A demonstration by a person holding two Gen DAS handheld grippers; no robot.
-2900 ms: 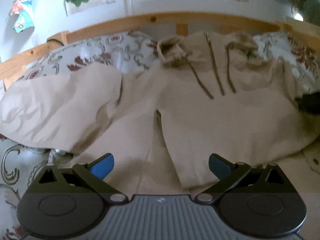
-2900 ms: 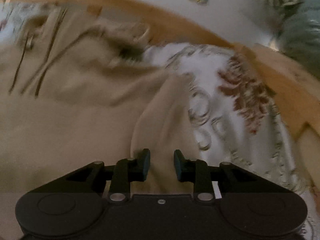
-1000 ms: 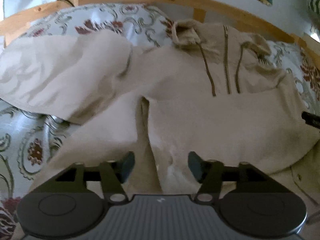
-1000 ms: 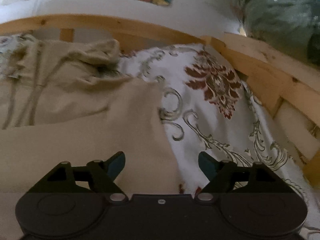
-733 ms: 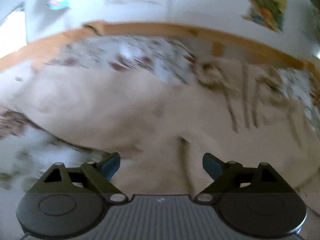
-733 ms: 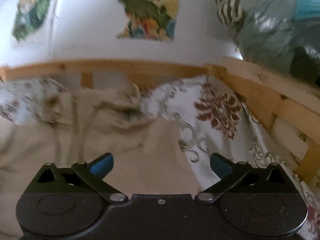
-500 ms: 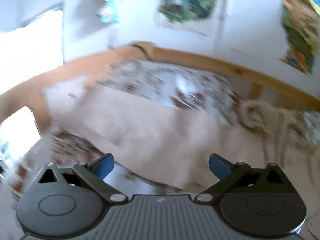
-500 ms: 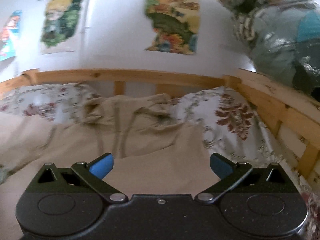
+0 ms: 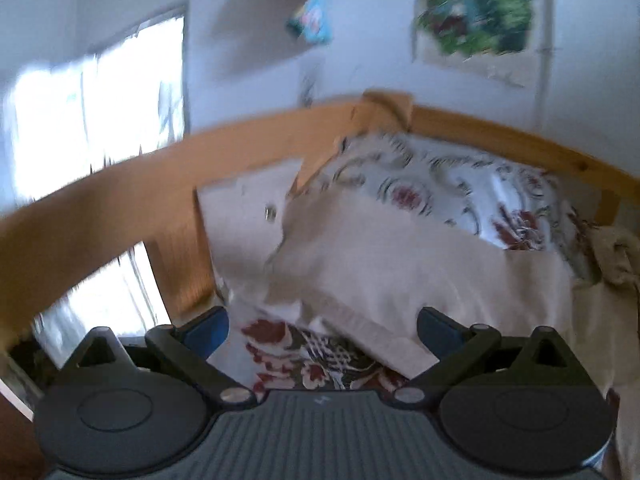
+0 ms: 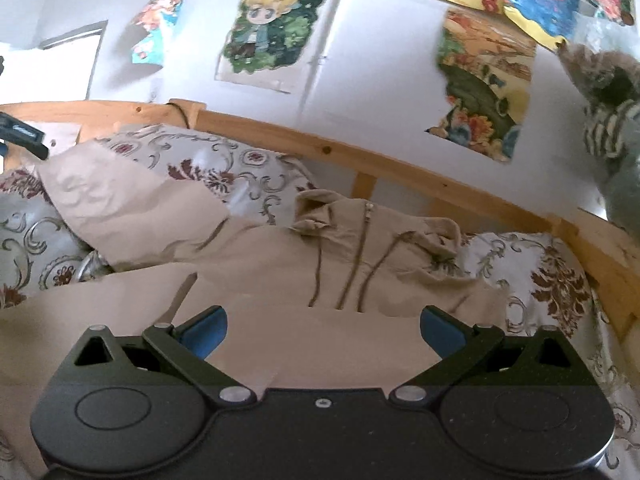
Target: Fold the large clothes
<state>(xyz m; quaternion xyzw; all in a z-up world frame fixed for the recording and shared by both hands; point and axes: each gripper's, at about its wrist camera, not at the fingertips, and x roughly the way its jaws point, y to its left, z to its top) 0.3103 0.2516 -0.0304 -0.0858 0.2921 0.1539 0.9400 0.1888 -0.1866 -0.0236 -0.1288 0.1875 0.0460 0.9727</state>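
While I hold both claws above the bed, my left gripper point(image 9: 322, 330) stands wide, jaws easing closed, nothing between its blue pads. My right gripper point(image 10: 323, 330) stands fully spread, gripping nothing. Beige zip-front hooded sweatshirt point(image 10: 360, 264): centre of the right view, bottom hem folded up over the chest, one sleeve point(image 9: 384, 256) stretched mid-frame in the left view. Floral-patterned bedspread point(image 10: 248, 168) beneath; wooden bed rail point(image 10: 400, 164) behind.

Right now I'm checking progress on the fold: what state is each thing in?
Hoodie: spread on the bed, bottom part folded up, one sleeve stretched out sideways.
Zipper: closed.
Left gripper: open, holding nothing.
Right gripper: open, holding nothing.
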